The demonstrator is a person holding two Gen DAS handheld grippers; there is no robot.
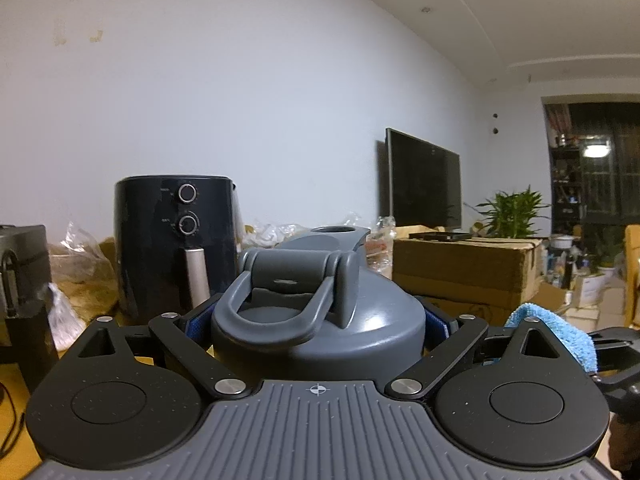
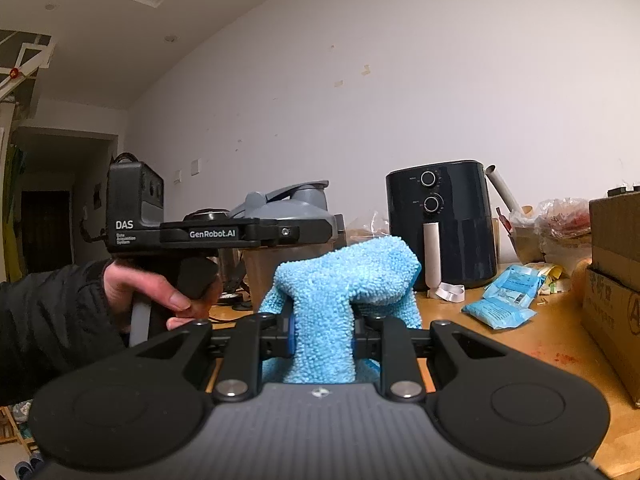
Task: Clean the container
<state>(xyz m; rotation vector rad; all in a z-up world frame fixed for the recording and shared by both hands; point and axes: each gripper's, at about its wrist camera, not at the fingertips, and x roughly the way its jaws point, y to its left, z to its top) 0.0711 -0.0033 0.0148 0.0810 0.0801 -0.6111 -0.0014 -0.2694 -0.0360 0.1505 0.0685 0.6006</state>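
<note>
A wooden table (image 2: 500,344) under a white wall (image 2: 400,80) is crowded at twelve o'clock by a black air fryer (image 2: 440,220). At three o'clock a cardboard box (image 2: 612,280) hems it in. The left gripper (image 1: 318,320) clamps the grey-lidded shaker bottle (image 1: 320,320), whose body is mostly hidden. The right gripper (image 2: 320,336) pinches a blue microfibre cloth (image 2: 340,280) just beside the bottle.

containers: 1 (image 1: 320,320) | cloths: 1 (image 2: 344,280) | air fryers: 1 (image 2: 440,216) | blue packets: 2 (image 2: 498,312)
</note>
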